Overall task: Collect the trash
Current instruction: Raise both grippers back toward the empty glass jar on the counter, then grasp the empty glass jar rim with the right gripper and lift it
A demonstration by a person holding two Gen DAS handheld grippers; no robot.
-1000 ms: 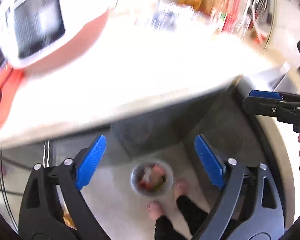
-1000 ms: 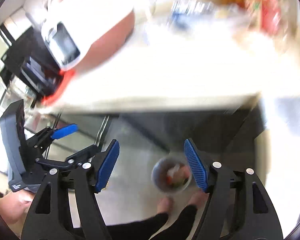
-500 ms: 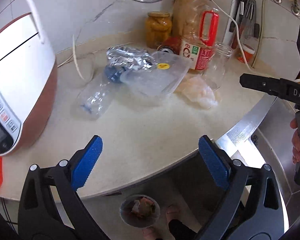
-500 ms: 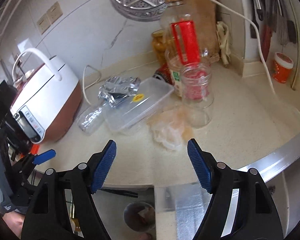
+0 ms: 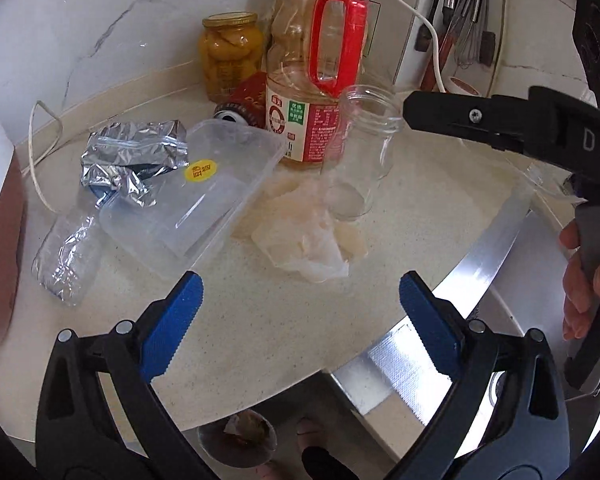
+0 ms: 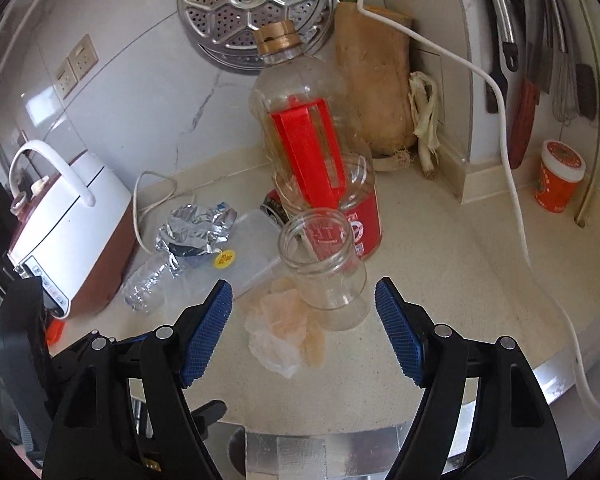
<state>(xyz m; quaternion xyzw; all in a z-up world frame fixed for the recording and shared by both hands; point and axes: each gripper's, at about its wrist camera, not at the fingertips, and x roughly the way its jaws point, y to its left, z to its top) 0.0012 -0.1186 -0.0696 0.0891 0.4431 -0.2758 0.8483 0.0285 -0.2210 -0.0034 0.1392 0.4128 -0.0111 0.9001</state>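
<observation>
Left gripper (image 5: 298, 320) and right gripper (image 6: 303, 332) both spread wide, nothing between the pads; each hovers above the front of the countertop (image 5: 260, 320).

Trash sits in 1 cluster mid-counter: 1 crumpled tissue (image 5: 304, 240) nearest the front, touching the base of 1 empty glass jar (image 5: 358, 152), upright. Left of the tissue lies 1 clear plastic box (image 5: 204, 196), with 1 foil bag (image 5: 134, 156) resting on its far corner and 1 crushed plastic bottle (image 5: 66, 256) beside its left end.

Behind the jar stand 1 oil bottle (image 5: 314, 80) with red handle, 1 red can (image 5: 246, 100) on its side, and 1 jar of yellow fruit (image 5: 230, 54).

Rice cooker (image 6: 66, 232) bounds the left side. White cable (image 6: 512, 184) trails across the right side. Counter edge curves in front; 1 bin (image 5: 238, 438) stands on the floor below it. Bare counter lies in front of the tissue.
</observation>
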